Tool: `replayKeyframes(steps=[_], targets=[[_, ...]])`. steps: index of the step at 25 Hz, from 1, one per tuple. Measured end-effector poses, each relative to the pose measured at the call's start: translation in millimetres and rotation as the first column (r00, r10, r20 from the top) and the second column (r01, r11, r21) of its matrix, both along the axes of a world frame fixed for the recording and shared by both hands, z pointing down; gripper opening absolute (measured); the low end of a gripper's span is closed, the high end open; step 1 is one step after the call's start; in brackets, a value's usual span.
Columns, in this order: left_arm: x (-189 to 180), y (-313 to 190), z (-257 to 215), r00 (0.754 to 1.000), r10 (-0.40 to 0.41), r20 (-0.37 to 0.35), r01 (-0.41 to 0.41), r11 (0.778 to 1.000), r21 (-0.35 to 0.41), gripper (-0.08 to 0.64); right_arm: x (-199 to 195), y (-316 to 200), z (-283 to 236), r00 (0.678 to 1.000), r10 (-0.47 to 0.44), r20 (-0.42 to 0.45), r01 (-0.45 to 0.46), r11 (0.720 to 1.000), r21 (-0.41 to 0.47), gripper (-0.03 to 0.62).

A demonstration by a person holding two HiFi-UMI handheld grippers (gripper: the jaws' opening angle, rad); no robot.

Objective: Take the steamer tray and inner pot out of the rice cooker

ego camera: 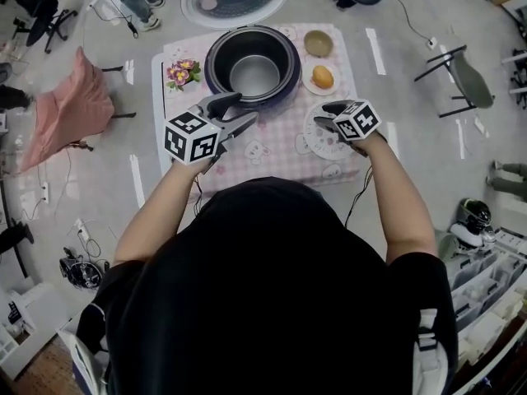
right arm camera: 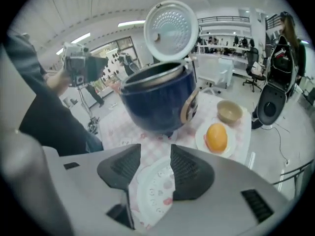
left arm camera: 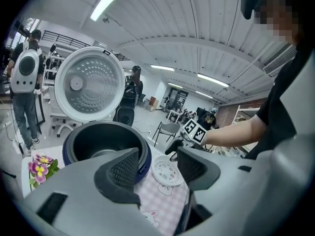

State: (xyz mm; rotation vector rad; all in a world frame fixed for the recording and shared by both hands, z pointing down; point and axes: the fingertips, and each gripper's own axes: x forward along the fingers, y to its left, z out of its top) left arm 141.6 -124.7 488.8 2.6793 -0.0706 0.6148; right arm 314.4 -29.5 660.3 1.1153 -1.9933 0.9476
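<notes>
Left gripper (ego camera: 235, 112) hovers with its jaws apart and empty just in front of the rice cooker (ego camera: 216, 64), tips aimed at the cooker's near rim. The inner pot (ego camera: 255, 74) sits inside the cooker, not yet lifted. In front of the cooker and to its right, the steamer tray (ego camera: 317, 142) lies flat on the checked cloth (ego camera: 272, 151). The right gripper (ego camera: 328, 115) is above the tray, parted and empty. The left gripper looks nearer the pot.

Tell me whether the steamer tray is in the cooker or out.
Out: the steamer tray lies flat on the tablecloth beside the rice cooker.
</notes>
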Motion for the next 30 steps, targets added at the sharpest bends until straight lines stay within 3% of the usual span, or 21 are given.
replayKeyframes(steps=[4, 8, 15, 22, 25, 30], targets=[[-10.3, -11.5, -11.0, 0.999, -0.033, -0.013, 0.033, 0.999, 0.013, 0.259, 7.0, -38.9, -48.4, 0.996, 0.07, 0.05, -0.075, 0.99, 0.117, 0.198], [-19.0, -26.5, -20.8, 0.996, -0.08, -0.035, 0.08, 0.997, 0.018, 0.259, 13.4, -72.9, -91.2, 0.993, 0.1, 0.068, -0.114, 0.963, 0.243, 0.198], [-29.5, -51.1, -38.4, 0.988, -0.136, -0.067, 0.14, 0.989, 0.051, 0.259, 25.3, -115.2, -154.1, 0.978, 0.178, 0.105, -0.206, 0.88, 0.427, 0.199], [-38.3, -88.5, -59.7, 0.974, -0.198, -0.107, 0.209, 0.973, 0.097, 0.259, 33.6, -146.6, -201.7, 0.96, 0.228, 0.161, -0.279, 0.788, 0.549, 0.198], [-47.4, -99.9, -60.0, 0.97, -0.225, -0.097, 0.235, 0.966, 0.108, 0.259, 31.1, -151.4, -204.7, 0.964, 0.215, 0.153, -0.264, 0.794, 0.548, 0.195], [-55.2, -116.9, -39.6, 0.964, -0.261, -0.045, 0.264, 0.959, 0.107, 0.259, 23.9, -158.5, -181.0, 0.965, 0.207, 0.161, -0.26, 0.835, 0.485, 0.19]])
